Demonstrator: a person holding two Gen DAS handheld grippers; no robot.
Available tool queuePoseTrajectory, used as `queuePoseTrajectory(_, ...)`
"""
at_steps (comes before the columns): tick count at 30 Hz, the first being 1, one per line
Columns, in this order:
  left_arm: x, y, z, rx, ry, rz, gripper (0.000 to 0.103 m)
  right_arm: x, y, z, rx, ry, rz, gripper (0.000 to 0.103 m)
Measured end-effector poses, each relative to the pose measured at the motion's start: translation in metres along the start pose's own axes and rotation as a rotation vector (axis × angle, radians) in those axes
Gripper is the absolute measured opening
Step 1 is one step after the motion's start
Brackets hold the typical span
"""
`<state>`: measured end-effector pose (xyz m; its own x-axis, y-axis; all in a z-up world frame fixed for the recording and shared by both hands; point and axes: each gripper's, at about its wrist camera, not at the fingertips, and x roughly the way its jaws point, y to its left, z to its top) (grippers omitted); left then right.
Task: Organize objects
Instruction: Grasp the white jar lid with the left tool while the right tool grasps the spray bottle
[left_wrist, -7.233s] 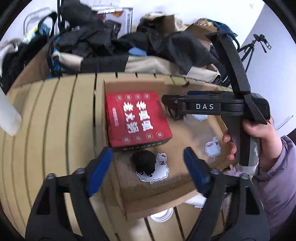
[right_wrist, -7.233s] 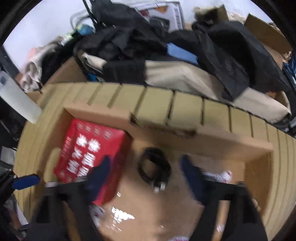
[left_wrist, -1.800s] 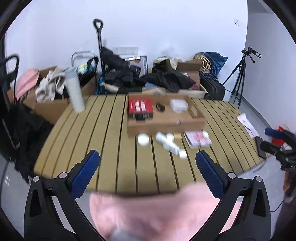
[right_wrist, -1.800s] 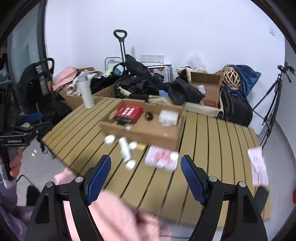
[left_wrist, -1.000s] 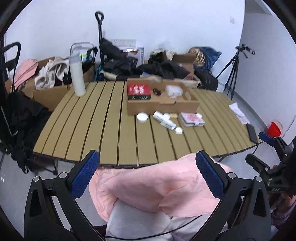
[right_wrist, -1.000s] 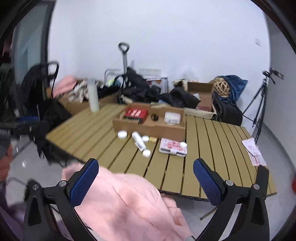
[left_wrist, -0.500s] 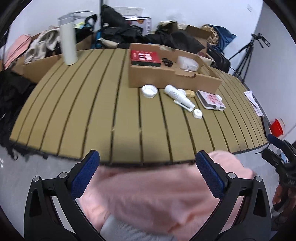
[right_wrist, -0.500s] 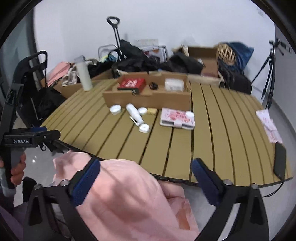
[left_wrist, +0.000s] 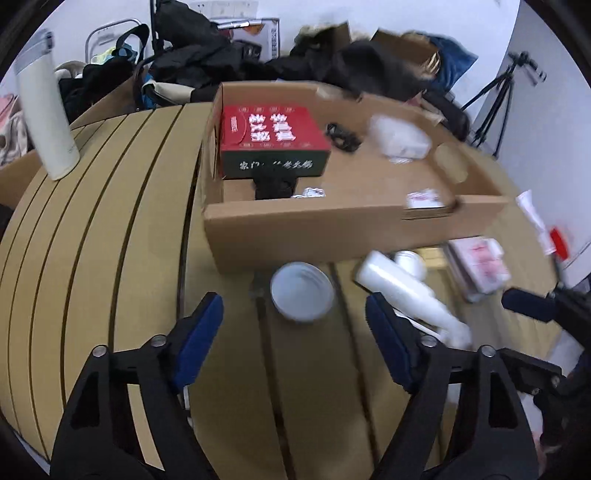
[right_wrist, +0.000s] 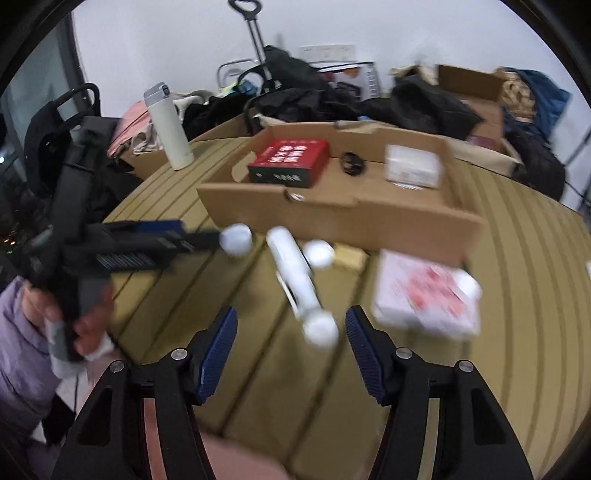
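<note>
Just above the slatted wooden worktop (left_wrist: 122, 236), the left hand-held gripper (left_wrist: 295, 339) hangs with its jaws spread wide and empty, a white round lid (left_wrist: 302, 290) lying between and just ahead of them. Likewise spread and empty, the right hand-held gripper (right_wrist: 291, 345) frames a white tube (right_wrist: 295, 275) lying on the slats. Behind both sits the cardboard tray (left_wrist: 332, 230) holding a red box (left_wrist: 271, 138).

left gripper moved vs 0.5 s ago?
Yes. The left gripper has closed in on the table: the cardboard box and the white round lid now loom just ahead of its open fingers.
</note>
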<state>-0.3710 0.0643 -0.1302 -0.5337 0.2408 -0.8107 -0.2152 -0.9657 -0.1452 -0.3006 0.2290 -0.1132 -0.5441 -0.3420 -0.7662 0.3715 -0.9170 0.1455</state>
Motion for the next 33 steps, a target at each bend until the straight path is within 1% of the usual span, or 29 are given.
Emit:
queuePoseTrajectory(1, 0.006, -0.001, 0.002, 0.002, 0.006, -0.004, 0.066, 0.009, 0.002, 0.004, -0.011, 0.01, -0.002, 0.064)
queuePoseTrajectory(2, 0.013, -0.001, 0.002, 0.001, 0.018, -0.011, 0.049, 0.024, 0.003, 0.01, -0.027, 0.035, -0.009, 0.058)
queuePoseTrajectory(3, 0.019, 0.0, 0.001, -0.001, 0.039, -0.018, 0.037, 0.035, 0.005, 0.013, -0.035, 0.055, -0.017, 0.054)
queuePoseTrajectory(5, 0.019, 0.003, -0.002, -0.019, 0.039, -0.026, 0.037, 0.055, 0.006, 0.018, -0.044, 0.094, -0.057, 0.042)
queuePoseTrajectory(6, 0.016, 0.005, -0.006, -0.032, 0.036, -0.032, 0.037, 0.064, 0.007, 0.017, -0.046, 0.107, -0.069, 0.038)
queuePoseTrajectory(7, 0.013, 0.007, -0.009, -0.04, 0.038, -0.036, 0.036, 0.068, 0.008, 0.016, -0.051, 0.111, -0.078, 0.033)
queuePoseTrajectory(11, -0.014, 0.015, -0.026, -0.091, 0.032, -0.042, 0.036, 0.066, 0.017, 0.013, -0.079, 0.11, -0.081, 0.031)
queuePoseTrajectory(12, -0.029, 0.017, -0.031, -0.105, 0.023, -0.039, 0.036, 0.063, 0.019, 0.012, -0.085, 0.108, -0.077, 0.031)
queuePoseTrajectory(15, -0.07, 0.02, -0.045, -0.127, -0.016, -0.018, 0.036, 0.04, 0.031, 0.012, -0.084, 0.074, -0.051, 0.031)
queuePoseTrajectory(17, -0.11, 0.021, -0.062, -0.143, -0.058, -0.013, 0.036, 0.013, 0.041, 0.007, -0.079, 0.031, -0.039, 0.03)
queuePoseTrajectory(18, -0.125, 0.02, -0.069, -0.154, -0.075, -0.023, 0.036, -0.001, 0.046, 0.004, -0.078, 0.013, -0.04, 0.03)
queuePoseTrajectory(20, -0.15, 0.02, -0.085, -0.173, -0.091, -0.04, 0.036, -0.033, 0.055, -0.01, -0.072, -0.023, -0.043, 0.03)
queuePoseTrajectory(22, -0.173, 0.015, -0.104, -0.172, -0.103, -0.05, 0.036, -0.062, 0.063, -0.026, -0.061, -0.052, -0.042, 0.03)
queuePoseTrajectory(25, -0.194, 0.004, -0.121, -0.151, -0.107, -0.064, 0.036, -0.107, 0.073, -0.062, -0.048, -0.086, -0.06, 0.03)
queuePoseTrajectory(29, -0.209, -0.017, -0.124, -0.104, -0.153, -0.09, 0.036, -0.143, 0.075, -0.092, -0.032, -0.11, -0.101, 0.03)
queuePoseTrajectory(33, -0.207, -0.027, -0.118, -0.09, -0.148, -0.133, 0.036, -0.159, 0.066, -0.098, -0.006, -0.129, -0.119, 0.03)
